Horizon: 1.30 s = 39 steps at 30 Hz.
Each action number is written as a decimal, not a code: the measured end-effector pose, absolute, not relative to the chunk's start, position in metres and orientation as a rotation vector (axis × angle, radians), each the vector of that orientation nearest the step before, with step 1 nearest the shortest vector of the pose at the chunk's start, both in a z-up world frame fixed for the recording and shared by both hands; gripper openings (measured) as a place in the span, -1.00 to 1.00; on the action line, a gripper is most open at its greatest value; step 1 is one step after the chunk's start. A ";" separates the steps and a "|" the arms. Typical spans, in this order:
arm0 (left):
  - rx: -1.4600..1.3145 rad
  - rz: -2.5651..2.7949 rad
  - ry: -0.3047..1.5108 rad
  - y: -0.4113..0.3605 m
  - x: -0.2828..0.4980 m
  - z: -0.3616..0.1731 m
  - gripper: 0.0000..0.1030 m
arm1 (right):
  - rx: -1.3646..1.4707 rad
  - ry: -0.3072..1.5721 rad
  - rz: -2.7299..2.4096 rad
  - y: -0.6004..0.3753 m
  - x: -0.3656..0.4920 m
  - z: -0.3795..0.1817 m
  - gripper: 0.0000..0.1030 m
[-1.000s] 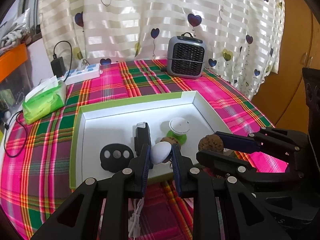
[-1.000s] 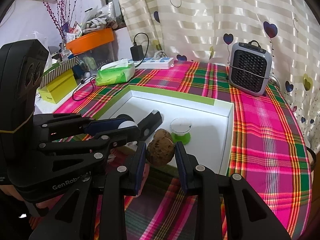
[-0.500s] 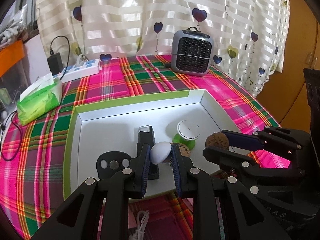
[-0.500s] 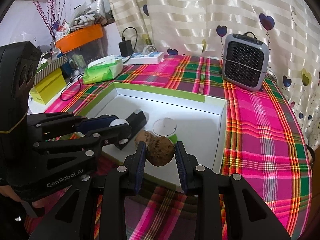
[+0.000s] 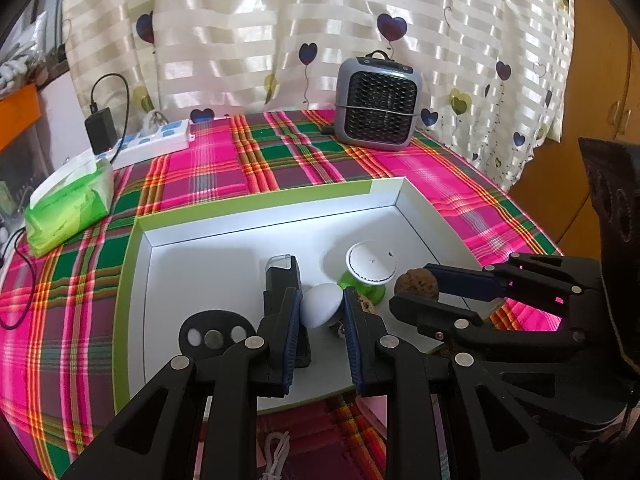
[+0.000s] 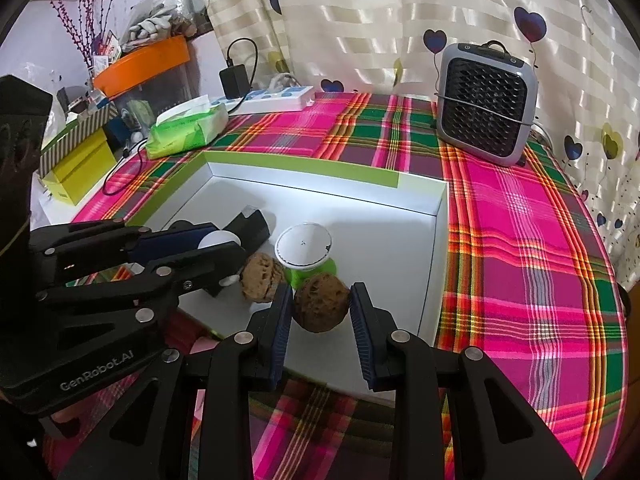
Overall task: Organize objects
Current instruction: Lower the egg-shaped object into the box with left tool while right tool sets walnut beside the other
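Observation:
A white box with a green rim [image 5: 256, 202] [image 6: 304, 164] lies on the plaid cloth. My left gripper [image 5: 321, 300] [image 6: 228, 244] is shut on a white egg-shaped piece [image 5: 322, 308] [image 6: 219, 238] above the box's near part. My right gripper [image 6: 320, 304] [image 5: 416, 288] is shut on a brown walnut [image 6: 320, 308] [image 5: 416, 282], just right of the left one. In the box lie a second walnut [image 6: 260, 276], a white-topped green piece [image 5: 370, 268] [image 6: 305, 246], a black block [image 5: 282, 280] [image 6: 252, 226] and a black disc with holes [image 5: 216, 336].
A grey heater [image 5: 376, 108] [image 6: 486, 104] stands behind the box. A green tissue pack [image 5: 68, 200] [image 6: 186, 130] and a power strip [image 5: 156, 142] lie at the back left. Yellow boxes [image 6: 76, 168] sit off the table's left. A white cable [image 5: 276, 456] lies near me.
My right gripper has carried the walnut forward and down, from over the box's near wall to over its floor. The left gripper has kept its hold and barely shifted.

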<state>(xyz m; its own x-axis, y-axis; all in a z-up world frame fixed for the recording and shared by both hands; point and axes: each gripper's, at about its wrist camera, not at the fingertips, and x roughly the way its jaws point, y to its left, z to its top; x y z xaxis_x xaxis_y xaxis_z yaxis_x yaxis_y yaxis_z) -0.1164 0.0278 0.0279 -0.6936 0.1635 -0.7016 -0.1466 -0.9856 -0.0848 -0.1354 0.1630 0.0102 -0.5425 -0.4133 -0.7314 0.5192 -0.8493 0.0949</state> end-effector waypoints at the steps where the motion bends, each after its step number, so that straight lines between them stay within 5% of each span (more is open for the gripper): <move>1: -1.140 2.747 -0.032 0.028 -0.117 0.028 -0.62 | 1.077 0.183 -2.364 0.162 -0.136 0.009 -0.40; 39: -1.077 2.761 0.039 0.032 -0.122 0.030 -0.59 | 1.040 0.211 -2.379 0.161 -0.132 0.009 -0.29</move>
